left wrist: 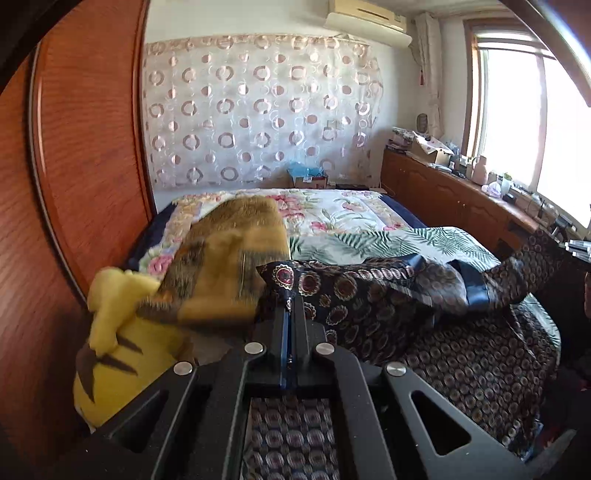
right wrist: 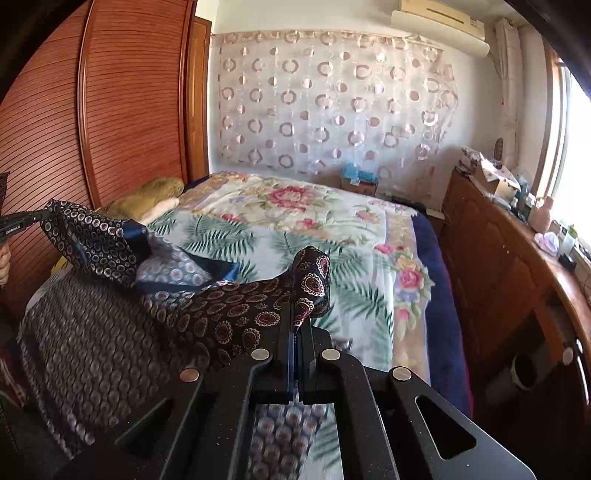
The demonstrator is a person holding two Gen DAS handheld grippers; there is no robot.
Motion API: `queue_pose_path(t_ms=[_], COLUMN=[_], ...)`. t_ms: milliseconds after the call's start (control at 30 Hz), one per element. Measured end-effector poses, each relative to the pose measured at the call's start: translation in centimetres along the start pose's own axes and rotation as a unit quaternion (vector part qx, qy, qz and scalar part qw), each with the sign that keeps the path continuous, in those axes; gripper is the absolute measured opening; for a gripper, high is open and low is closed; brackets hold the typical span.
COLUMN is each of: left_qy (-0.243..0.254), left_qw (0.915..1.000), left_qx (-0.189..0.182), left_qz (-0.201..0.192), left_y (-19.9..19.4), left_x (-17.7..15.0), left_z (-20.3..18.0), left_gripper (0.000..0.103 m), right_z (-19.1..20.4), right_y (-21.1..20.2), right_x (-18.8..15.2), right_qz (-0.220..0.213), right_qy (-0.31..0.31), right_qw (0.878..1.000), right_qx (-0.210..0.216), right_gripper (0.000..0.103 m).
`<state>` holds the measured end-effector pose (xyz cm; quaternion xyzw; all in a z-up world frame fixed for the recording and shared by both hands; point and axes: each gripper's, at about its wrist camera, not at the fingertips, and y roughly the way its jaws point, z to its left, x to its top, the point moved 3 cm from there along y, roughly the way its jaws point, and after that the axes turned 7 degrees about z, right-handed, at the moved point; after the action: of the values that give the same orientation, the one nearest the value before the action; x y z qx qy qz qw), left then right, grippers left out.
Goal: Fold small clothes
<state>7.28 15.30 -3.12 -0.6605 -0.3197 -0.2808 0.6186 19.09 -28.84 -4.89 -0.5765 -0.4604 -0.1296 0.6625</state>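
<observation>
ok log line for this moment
fold small clothes | left gripper shut on patterned garment | right gripper shut on patterned garment | lifted over bed

A home bedroom: a bed (right wrist: 417, 236) under a floral blanket fills the middle. Beside it stands a wooden wardrobe (right wrist: 122, 110), behind it hangs a circle-patterned curtain (right wrist: 332, 99), above that an air conditioner (right wrist: 439, 18).
</observation>
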Motion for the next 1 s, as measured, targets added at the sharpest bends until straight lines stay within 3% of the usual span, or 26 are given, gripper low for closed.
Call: queue_pose_path(t_ms=[267, 467, 667, 733, 800, 933, 1000], left_qy=[-0.030, -0.054, -0.046, -0.039, -0.026, -0.017, -0.011], left_qw=[0.9987, 0.9955, 0.9956, 0.9963, 0.9975, 0.9987, 0.9989], left_qx=[0.013, 0.020, 0.019, 0.023, 0.036, 0.031, 0.037], left_qz=[0.039, 0.076, 0.079, 0.073, 0.055, 0.035, 0.027], left_y=[-1.7, -0.6, -0.4, -0.9, -1.7, -2.3, -2.1], left_x=[-6.7, -10.3, -10.0, -9.2, -7.9, -5.9, -4.7], left_z=[1.8, 3.2, 3.1, 3.1, 3.0, 3.2, 3.3], left_gripper=[0.002, 0.002, 0.002, 0.010, 0.038, 0.060, 0.074], right_z=[-1.1, -1.8, -1.5, -1.4, -0.8, -1.0, -1.3], right_y=[-2.0, -0.1, 1.5, 0.7, 0.2, -0.7, -0.5], right_x=[-5.3, -7.3, -6.8, -6.1, -5.7, -4.5, -4.1], right_qz=[0.064, 0.107, 0.119, 0.109, 0.098, 0.080, 0.075], right_qy=[0.014, 0.033, 0.028, 0.020, 0.014, 0.015, 0.015], right_qw=[0.998, 0.993, 0.992, 0.994, 0.995, 0.997, 0.997], right_qx=[0.012, 0.021, 0.008, 0.003, 0.003, 0.017, 0.013], right_gripper=[0.000, 0.000, 0.001, 0.004, 0.005, 0.020, 0.021])
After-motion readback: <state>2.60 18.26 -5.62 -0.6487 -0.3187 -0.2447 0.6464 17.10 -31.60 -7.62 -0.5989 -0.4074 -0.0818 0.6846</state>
